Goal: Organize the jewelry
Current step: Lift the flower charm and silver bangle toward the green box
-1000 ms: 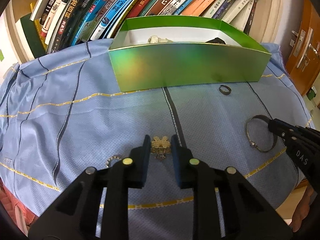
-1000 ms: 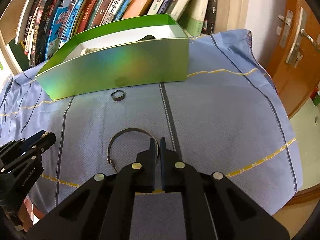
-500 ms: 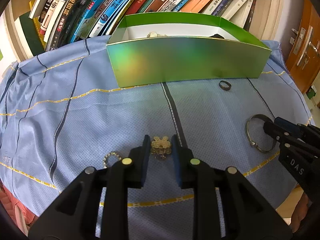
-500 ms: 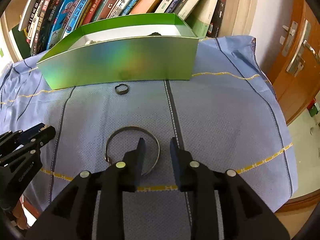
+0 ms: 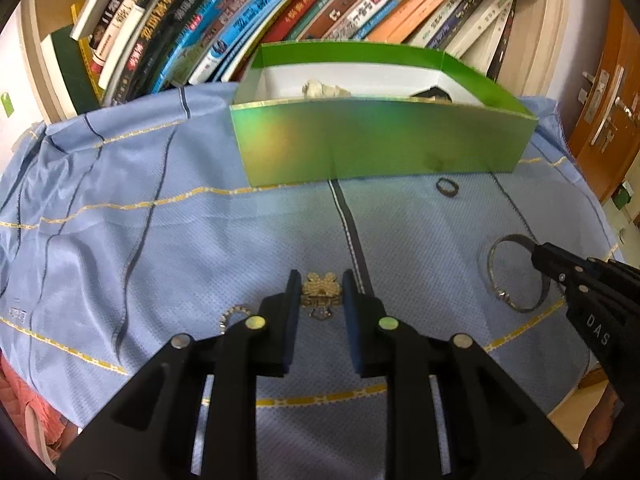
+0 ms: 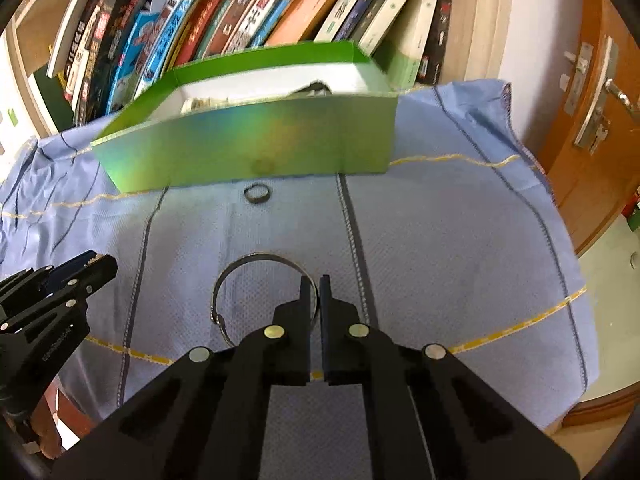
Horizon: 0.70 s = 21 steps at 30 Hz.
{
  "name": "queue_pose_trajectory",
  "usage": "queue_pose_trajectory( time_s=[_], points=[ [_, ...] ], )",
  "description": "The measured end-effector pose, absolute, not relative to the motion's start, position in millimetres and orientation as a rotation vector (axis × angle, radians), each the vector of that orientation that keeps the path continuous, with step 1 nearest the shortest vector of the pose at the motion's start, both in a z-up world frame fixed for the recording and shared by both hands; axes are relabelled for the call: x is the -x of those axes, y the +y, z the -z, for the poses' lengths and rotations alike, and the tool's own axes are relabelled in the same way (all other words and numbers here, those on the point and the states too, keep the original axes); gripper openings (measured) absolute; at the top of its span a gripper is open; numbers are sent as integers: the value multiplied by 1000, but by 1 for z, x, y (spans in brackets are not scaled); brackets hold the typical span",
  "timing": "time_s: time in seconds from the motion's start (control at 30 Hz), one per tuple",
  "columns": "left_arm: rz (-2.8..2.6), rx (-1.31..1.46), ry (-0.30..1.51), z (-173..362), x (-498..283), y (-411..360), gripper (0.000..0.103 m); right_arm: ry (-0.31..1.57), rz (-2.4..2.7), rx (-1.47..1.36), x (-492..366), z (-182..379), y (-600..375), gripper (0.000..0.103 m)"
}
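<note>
A gold brooch (image 5: 321, 294) lies on the blue cloth between the fingers of my left gripper (image 5: 320, 292), which is open around it. A small beaded ring (image 5: 232, 316) lies just left of it. My right gripper (image 6: 314, 292) is shut on the right side of a silver bangle (image 6: 240, 272), which also shows in the left wrist view (image 5: 496, 280). A small dark ring (image 6: 257, 193) lies in front of the green box (image 6: 248, 152). The box (image 5: 384, 144) holds a pale piece (image 5: 320, 89) and a dark piece (image 5: 434, 94).
A row of leaning books (image 5: 248, 20) stands behind the box. The blue cloth (image 5: 140, 240) drapes over the table's edges. A wooden door (image 6: 600, 100) with a metal handle is at the right. The left gripper shows in the right wrist view (image 6: 52, 300).
My right gripper opened half a second ago and has now closed on the bangle's right side. My left gripper has stayed open around the brooch, shifting only slightly.
</note>
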<state>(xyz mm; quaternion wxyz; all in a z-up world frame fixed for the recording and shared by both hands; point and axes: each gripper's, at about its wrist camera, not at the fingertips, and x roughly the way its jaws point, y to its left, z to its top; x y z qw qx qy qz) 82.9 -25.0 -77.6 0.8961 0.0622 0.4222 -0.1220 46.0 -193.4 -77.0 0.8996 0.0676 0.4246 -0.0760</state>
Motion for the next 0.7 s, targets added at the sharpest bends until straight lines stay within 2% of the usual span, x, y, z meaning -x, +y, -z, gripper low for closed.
queue_pose_trajectory(
  time_s=[0.23, 0.7],
  points=[
    [250, -133, 830, 62, -73, -25, 21, 850, 162, -140, -45, 66, -196, 4],
    [260, -143, 862, 73, -78, -31, 21, 890, 166, -150, -48, 80, -196, 4]
  ],
)
